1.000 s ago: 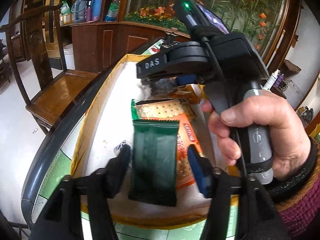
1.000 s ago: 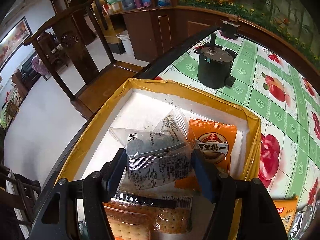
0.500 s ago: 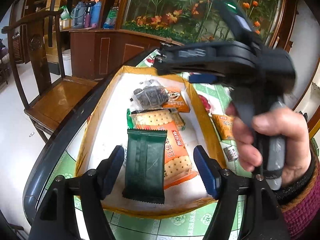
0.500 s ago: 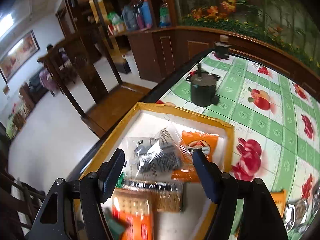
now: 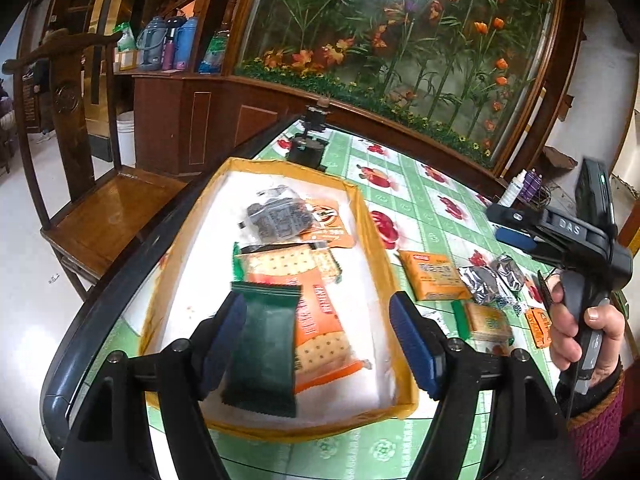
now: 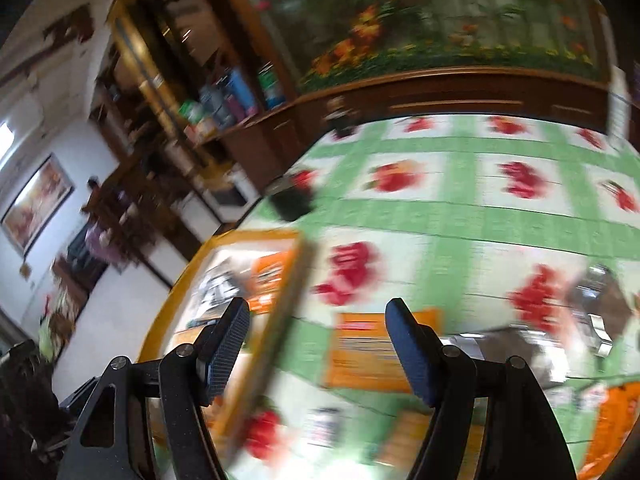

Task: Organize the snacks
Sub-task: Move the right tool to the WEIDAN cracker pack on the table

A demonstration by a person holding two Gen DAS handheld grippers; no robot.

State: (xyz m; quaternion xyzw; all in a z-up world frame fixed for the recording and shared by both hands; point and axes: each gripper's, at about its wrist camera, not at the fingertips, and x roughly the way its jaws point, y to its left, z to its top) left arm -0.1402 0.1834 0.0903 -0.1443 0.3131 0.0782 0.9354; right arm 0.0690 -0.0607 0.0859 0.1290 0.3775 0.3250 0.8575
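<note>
While 5 snack packets are lying in the yellow tray point(image 5: 374, 236), several, perhaps 6, are waiting on the bench point(image 5: 432, 204); both hand-held grippers point(image 5: 320, 344) point(image 6: 318, 354) are gaping wide, holding nothing.

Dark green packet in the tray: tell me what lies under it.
The dark green packet overlaps the left edge of an orange cracker pack; beneath the rest, white tray floor presumably, but that is covered.

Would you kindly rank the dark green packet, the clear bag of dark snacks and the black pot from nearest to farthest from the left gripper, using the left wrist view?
1. Dark green packet, by the left gripper's left finger.
2. Clear bag of dark snacks, mid-tray.
3. Black pot, beyond the tray's far rim.
</note>
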